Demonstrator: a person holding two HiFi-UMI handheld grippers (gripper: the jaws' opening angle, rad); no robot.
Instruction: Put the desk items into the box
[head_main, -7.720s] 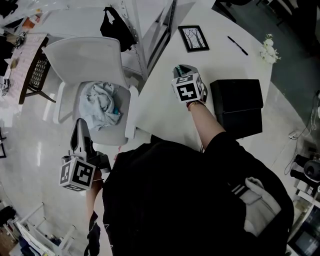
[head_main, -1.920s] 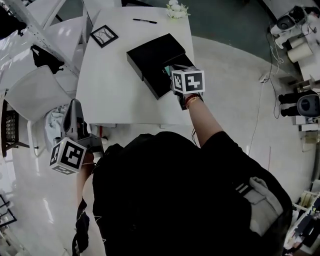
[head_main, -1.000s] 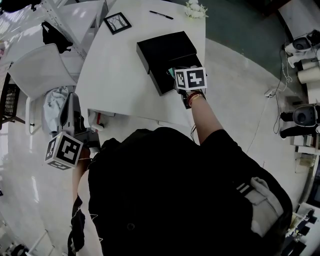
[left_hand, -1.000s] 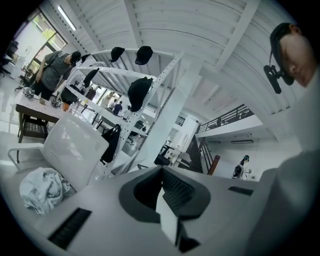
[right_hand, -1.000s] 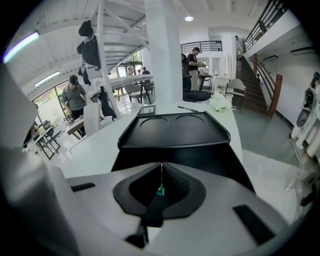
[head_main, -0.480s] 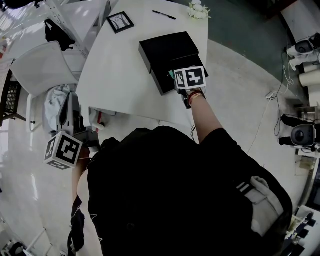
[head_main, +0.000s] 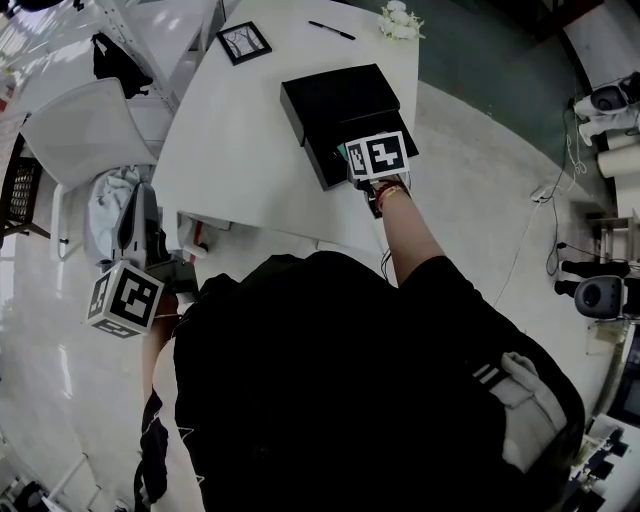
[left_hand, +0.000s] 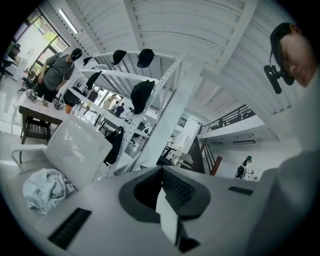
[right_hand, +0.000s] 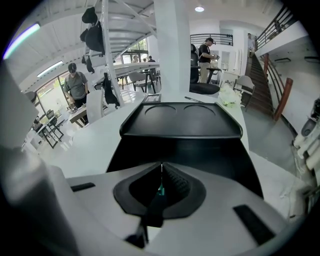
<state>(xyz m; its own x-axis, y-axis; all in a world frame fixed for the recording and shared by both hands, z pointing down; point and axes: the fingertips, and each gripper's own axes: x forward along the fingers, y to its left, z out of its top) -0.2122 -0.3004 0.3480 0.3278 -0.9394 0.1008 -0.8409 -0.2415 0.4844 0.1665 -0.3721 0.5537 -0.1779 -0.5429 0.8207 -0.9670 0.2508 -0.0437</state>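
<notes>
The black box (head_main: 368, 135) lies open on the white table (head_main: 240, 140), its black lid (head_main: 335, 95) resting just beyond it. In the right gripper view the lid (right_hand: 182, 120) shows two round recesses, with the box's dark inside (right_hand: 185, 150) below it. My right gripper (head_main: 352, 152) hovers over the open box with its jaws shut (right_hand: 161, 167) and nothing visible between them. At the table's far end lie a framed picture (head_main: 245, 42), a black pen (head_main: 330, 30) and small white flowers (head_main: 398, 20). My left gripper (head_main: 142, 200) hangs low beside the table, shut (left_hand: 161, 170) and empty.
A white chair (head_main: 75, 130) with a crumpled pale cloth (head_main: 105, 205) on its seat stands left of the table, close to my left gripper. A black bag (head_main: 110, 55) hangs on a white rack behind it. People stand at distant tables (left_hand: 55, 75).
Over several seconds my right gripper went from the bare table left of the box to above the open box. In the last second it barely shifted. The left gripper stayed low.
</notes>
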